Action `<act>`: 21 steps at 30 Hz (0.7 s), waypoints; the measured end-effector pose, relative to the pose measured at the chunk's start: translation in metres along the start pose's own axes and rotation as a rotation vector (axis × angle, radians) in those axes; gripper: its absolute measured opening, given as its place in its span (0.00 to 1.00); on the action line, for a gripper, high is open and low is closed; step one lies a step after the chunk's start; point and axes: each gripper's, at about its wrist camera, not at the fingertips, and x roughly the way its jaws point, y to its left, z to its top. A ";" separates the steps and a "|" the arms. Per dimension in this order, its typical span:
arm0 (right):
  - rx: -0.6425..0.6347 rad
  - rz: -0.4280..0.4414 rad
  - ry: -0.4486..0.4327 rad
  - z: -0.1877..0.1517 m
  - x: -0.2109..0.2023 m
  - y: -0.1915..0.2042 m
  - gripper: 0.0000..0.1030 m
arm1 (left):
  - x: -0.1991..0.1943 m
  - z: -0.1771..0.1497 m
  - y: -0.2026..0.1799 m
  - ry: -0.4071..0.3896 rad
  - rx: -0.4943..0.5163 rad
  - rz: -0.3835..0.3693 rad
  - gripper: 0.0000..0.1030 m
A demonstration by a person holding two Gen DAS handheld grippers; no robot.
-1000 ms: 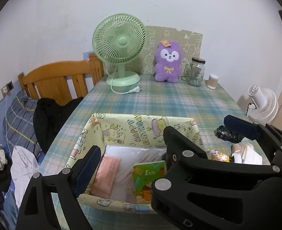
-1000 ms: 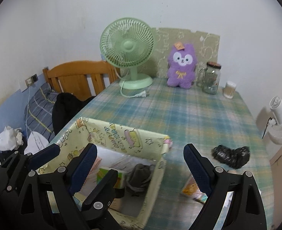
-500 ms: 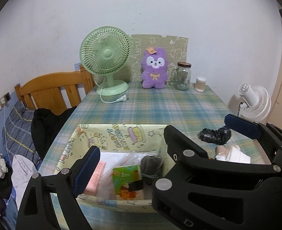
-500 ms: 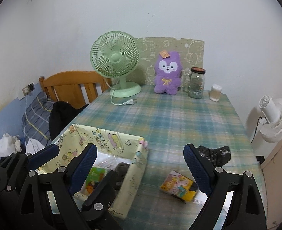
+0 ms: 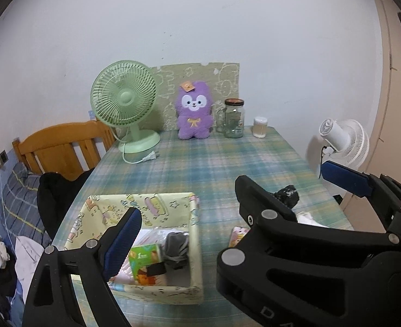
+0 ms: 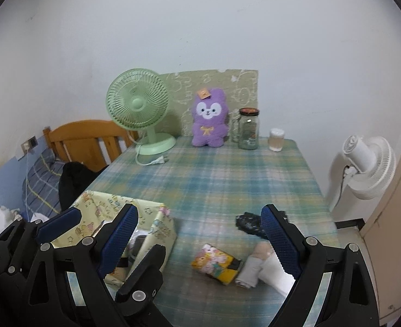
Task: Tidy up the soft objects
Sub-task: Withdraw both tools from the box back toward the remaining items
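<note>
A yellow cartoon-print fabric box (image 5: 192, 218) stands on the plaid table; it also shows in the right wrist view (image 6: 165, 226). Inside lie a grey rolled sock (image 5: 175, 248), a green tissue pack (image 5: 144, 264) and white and pink packets. On the table to its right lie a colourful tissue pack (image 6: 214, 263), a rolled white and beige sock pair (image 6: 257, 267) and a black sock bundle (image 6: 248, 222), also seen in the left wrist view (image 5: 288, 194). My left gripper (image 5: 233, 212) is open and empty above the box. My right gripper (image 6: 197, 242) is open and empty above the loose items.
At the table's far end stand a green desk fan (image 5: 126, 103), a purple plush (image 5: 195, 117), a glass jar (image 5: 234, 118) and a small white cup (image 5: 260, 126). A wooden headboard (image 5: 61, 147) and bed lie left. A white floor fan (image 6: 366, 166) stands right.
Both grippers have pulled back and risen from the box. A grey sock now lies in the box. The loose items to the box's right have come into the right wrist view.
</note>
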 end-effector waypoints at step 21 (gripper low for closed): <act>0.033 -0.097 -0.028 0.003 -0.024 -0.058 0.91 | -0.003 0.012 -0.057 -0.019 0.023 -0.067 0.91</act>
